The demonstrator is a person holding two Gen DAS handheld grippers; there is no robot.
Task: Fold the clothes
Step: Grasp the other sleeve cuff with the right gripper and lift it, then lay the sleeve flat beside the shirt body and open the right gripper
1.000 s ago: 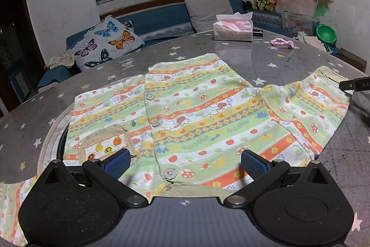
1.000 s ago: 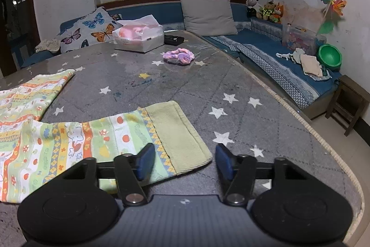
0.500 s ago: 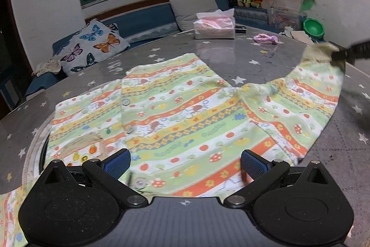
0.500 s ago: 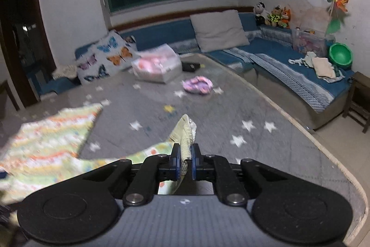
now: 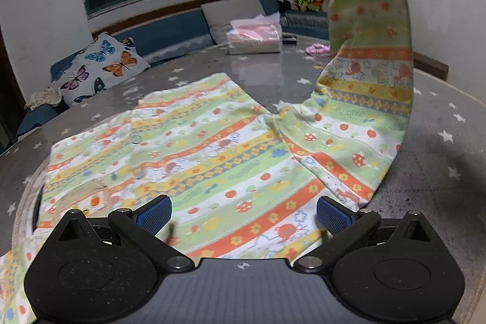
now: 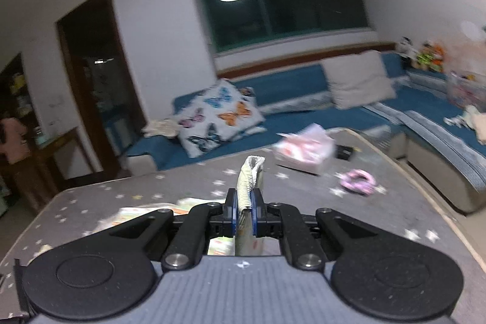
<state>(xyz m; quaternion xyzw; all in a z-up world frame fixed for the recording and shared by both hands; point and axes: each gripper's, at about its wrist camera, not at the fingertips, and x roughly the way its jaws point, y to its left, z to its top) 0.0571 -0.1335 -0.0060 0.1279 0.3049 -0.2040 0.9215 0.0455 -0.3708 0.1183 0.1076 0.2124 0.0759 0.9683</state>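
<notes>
I've got the right gripper [image 6: 244,213] clamped on the sleeve cuff [image 6: 252,172], holding it high so the sleeve [image 5: 367,75] hangs clear of the table [image 5: 440,172] and can swing over the body. The shirt [image 5: 188,148] lies flat, front up, in the middle of the table. Left gripper [image 5: 243,213] hovers spread wide over the near hem, gripping nothing, placed to pin the cloth if it drags.
</notes>
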